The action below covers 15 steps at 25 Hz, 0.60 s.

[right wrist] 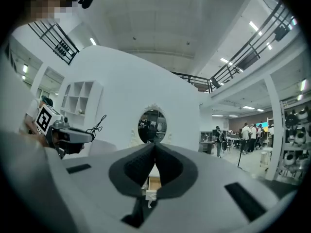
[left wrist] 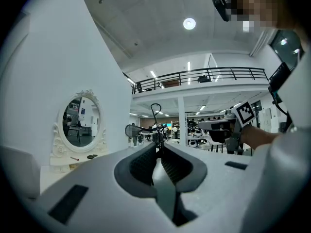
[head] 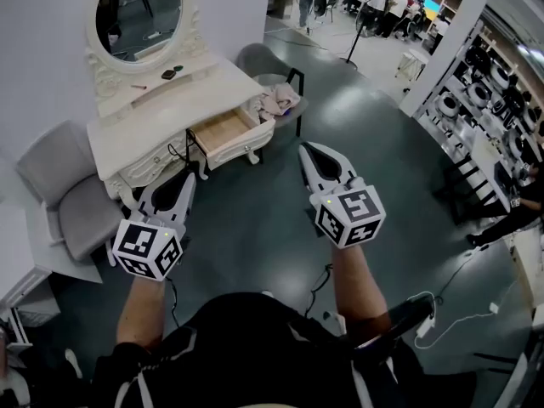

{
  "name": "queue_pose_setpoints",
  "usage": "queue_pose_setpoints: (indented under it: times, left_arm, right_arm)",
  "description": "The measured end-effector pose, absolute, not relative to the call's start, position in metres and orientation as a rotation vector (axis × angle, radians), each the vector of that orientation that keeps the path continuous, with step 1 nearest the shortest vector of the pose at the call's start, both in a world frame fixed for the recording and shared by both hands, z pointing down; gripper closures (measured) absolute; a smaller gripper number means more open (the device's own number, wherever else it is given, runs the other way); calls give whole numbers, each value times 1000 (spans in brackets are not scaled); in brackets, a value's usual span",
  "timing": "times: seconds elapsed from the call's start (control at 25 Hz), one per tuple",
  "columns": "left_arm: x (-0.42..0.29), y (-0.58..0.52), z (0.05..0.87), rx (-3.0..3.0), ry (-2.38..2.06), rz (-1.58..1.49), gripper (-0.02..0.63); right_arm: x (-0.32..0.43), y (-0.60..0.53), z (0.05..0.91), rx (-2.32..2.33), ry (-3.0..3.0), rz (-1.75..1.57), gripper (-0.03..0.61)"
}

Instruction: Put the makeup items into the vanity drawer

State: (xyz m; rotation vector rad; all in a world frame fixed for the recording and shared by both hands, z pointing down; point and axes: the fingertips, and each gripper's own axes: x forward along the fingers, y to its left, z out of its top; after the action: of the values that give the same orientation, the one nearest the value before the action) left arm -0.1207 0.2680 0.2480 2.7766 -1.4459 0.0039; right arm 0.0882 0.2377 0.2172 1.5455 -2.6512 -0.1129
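Note:
The white vanity (head: 136, 113) with its oval mirror (head: 138, 8) stands at the upper left, and its wooden drawer (head: 223, 133) is pulled open. On the vanity top lie a dark compact (head: 170, 73) and a thin red pencil (head: 138, 86). My left gripper (head: 190, 178) hangs in front of the vanity, jaws shut and empty. My right gripper (head: 306, 148) hovers to the right of the drawer, also shut on nothing. In the left gripper view the mirror (left wrist: 81, 121) and the compact (left wrist: 91, 156) show far left. The right gripper view shows the drawer (right wrist: 153, 182) below the closed jaws.
A grey chair (head: 72, 185) stands left of the vanity. Another chair with a cloth (head: 276, 96) stands behind it. Shelves of equipment (head: 501, 100) line the right side. Cables (head: 450, 300) lie on the green floor. A fan stand (head: 361, 24) and people are far back.

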Motion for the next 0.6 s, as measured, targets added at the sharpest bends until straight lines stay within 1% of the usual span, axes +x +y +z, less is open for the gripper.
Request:
queue_pose_setpoints:
  times: [0.6]
  left_arm:
    - [-92,255,251,2772,-1454,15,580]
  right_arm:
    - [117,225,222,1520,-2652,-127,574]
